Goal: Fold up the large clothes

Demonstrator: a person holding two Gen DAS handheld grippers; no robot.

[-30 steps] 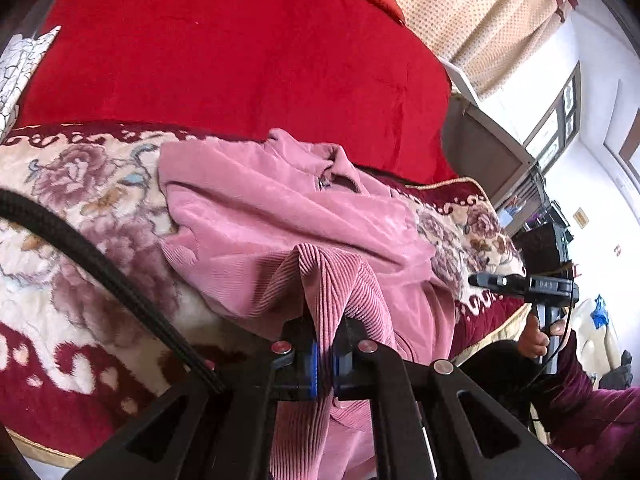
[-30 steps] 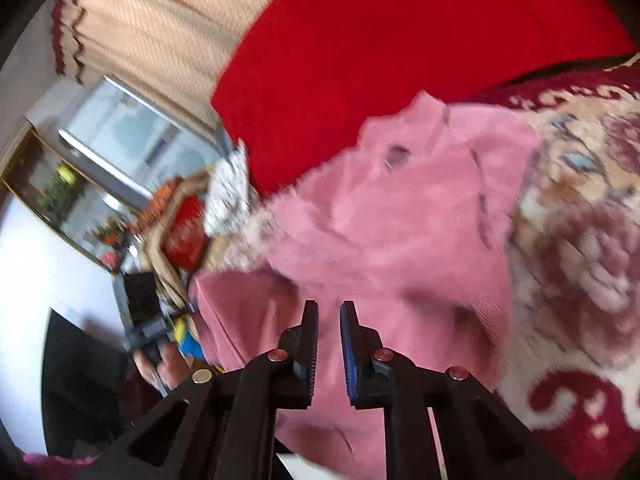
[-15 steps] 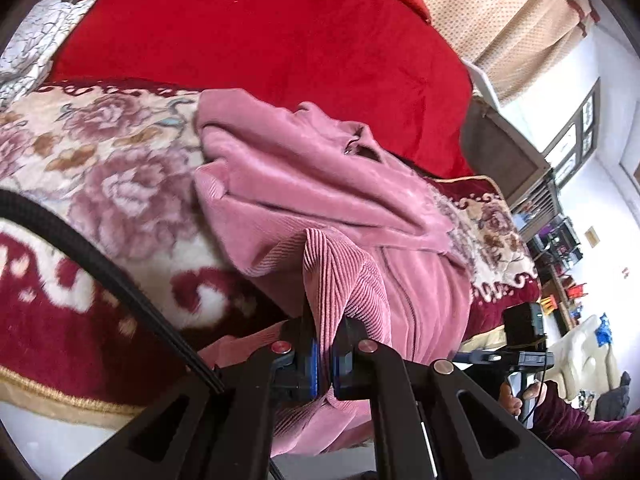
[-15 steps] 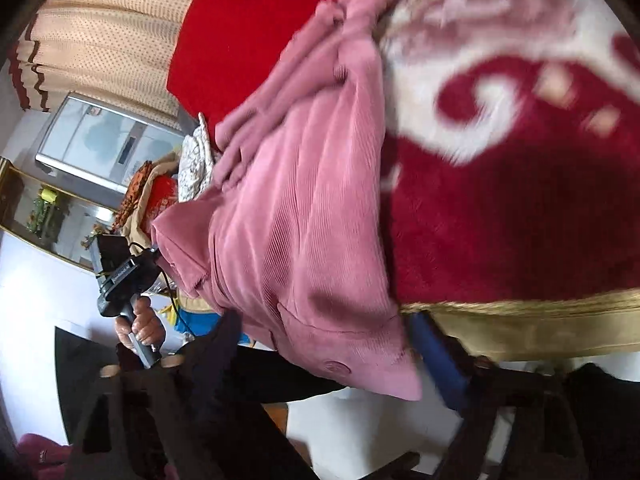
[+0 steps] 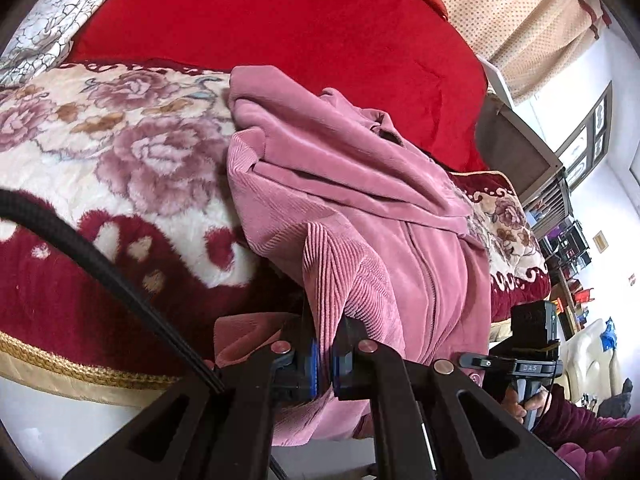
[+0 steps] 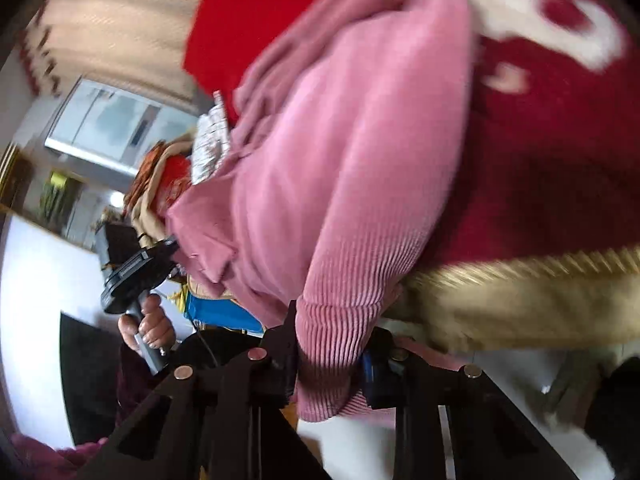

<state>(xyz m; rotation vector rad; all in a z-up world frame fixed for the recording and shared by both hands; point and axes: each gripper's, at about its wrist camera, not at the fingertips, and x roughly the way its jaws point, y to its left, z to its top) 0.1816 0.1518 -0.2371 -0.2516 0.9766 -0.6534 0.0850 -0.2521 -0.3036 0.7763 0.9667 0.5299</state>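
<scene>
A pink corduroy jacket (image 5: 360, 184) lies crumpled on the floral blanket (image 5: 120, 152), its lower part hanging over the bed's front edge. My left gripper (image 5: 325, 364) is shut on the jacket's ribbed hem corner. In the right wrist view the jacket (image 6: 340, 140) hangs over the gold-trimmed blanket edge (image 6: 520, 300). My right gripper (image 6: 330, 360) is wide open with the ribbed hem between its fingers. The right gripper also shows in the left wrist view (image 5: 528, 364), held in a hand.
A red quilt (image 5: 280, 20) covers the far bed. A white patterned pillow (image 5: 48, 40) lies at far left. Beige curtains (image 5: 520, 20) and a window are at right. A black cable (image 5: 100, 264) crosses the left wrist view. Clutter stands beyond the bed (image 6: 160, 184).
The right gripper opened, dropped to the bed's front edge and closed in around the jacket's hem. The left gripper pulled its hem corner toward the bed's edge, still shut.
</scene>
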